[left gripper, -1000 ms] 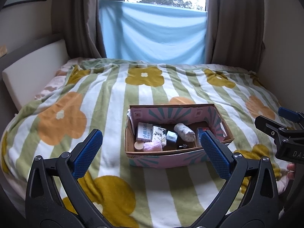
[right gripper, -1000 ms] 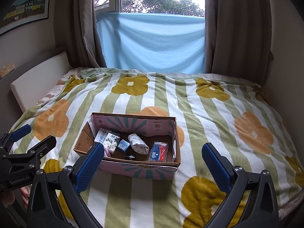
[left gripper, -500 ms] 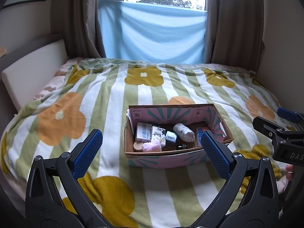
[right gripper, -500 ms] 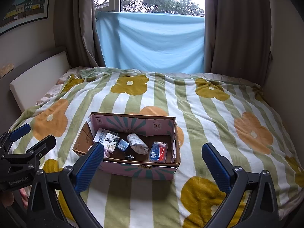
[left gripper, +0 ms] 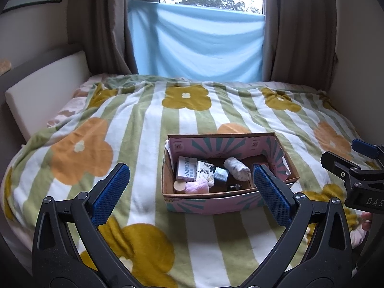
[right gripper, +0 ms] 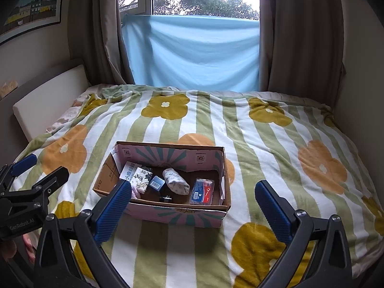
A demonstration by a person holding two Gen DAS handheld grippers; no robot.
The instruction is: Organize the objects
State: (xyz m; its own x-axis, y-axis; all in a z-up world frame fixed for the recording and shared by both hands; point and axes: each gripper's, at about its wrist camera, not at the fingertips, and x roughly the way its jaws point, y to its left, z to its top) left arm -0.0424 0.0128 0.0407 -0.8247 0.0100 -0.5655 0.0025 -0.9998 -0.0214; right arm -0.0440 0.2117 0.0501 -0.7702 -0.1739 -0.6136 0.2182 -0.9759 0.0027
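Striped bedspread (right gripper: pixel 252 144) bears a cardboard box (right gripper: pixel 168 212) lying crosswise, both grippers' jaws wide, empty.

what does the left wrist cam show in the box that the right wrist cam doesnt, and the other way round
Only the left wrist view shows the round wooden lid and most of the fluffy pink item at the near left of the cardboard box; the right view's own finger covers that corner.

Only the right wrist view shows the blue and red packet clearly; in the left view a finger hides it.

Both show the box on the floral blanket, the rolled white sock, the small blue box and both grippers open and empty.
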